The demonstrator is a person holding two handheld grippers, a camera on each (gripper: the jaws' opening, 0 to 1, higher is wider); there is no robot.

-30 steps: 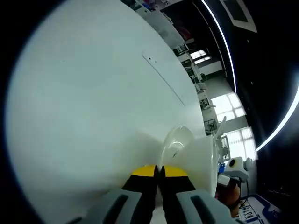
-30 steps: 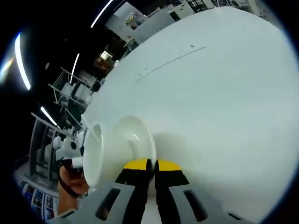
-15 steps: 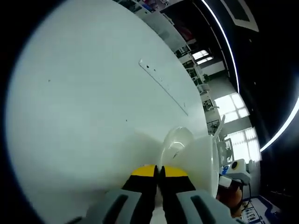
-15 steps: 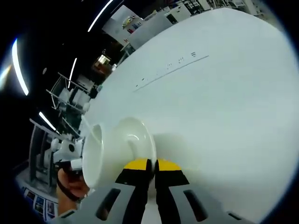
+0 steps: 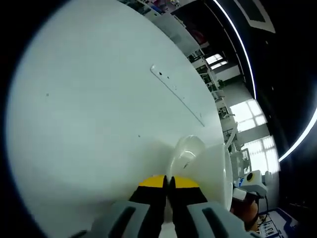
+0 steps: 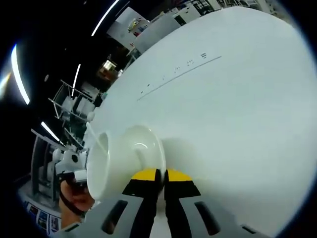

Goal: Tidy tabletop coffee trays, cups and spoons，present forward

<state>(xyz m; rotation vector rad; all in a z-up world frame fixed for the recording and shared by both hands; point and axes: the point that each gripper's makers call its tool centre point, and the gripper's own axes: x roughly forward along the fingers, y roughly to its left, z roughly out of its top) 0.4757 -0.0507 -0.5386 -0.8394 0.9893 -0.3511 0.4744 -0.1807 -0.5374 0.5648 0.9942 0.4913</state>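
The white table (image 5: 99, 114) fills my views, its seam sliding slightly since a second ago; nothing else changes. The saucer (image 6: 148, 148) with its cup (image 6: 106, 163) sits lower centre, pinched by my left gripper (image 5: 168, 179) and right gripper (image 6: 162, 174), carry steady.

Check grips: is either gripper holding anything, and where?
Both appear to pinch the same white saucer with its cup: right gripper and left gripper each shut on its rim, apparently opposite edges.
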